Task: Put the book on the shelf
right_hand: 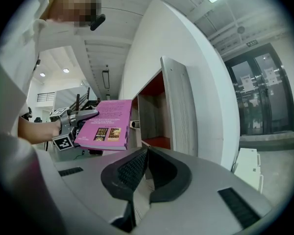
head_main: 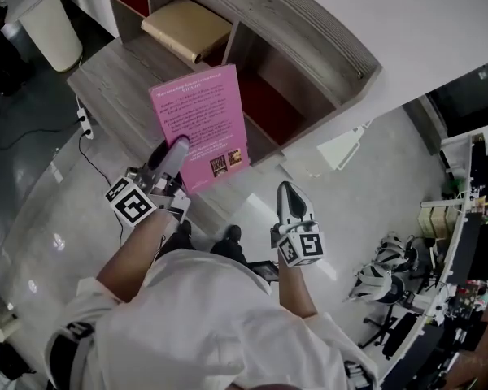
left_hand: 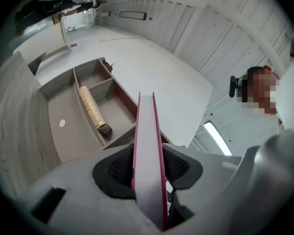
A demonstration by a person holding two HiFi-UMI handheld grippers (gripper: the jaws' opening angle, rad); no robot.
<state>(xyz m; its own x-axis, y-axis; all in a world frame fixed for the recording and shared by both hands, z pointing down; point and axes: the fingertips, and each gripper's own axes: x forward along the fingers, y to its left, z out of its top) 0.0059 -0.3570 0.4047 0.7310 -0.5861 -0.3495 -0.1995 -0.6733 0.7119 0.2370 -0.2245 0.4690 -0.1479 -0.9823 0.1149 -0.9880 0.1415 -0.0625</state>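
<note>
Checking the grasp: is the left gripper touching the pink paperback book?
Touching. Left gripper view: the left gripper's black pads press both covers of the pink paperback book.

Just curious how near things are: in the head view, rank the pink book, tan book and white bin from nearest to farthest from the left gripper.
1. Pink book: held in the left gripper.
2. Tan book: lying in the shelf just beyond.
3. White bin: far left, past the shelf's end.

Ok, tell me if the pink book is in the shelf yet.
Out: the left tool clamps the pink book in the air, outside the shelf.
</note>
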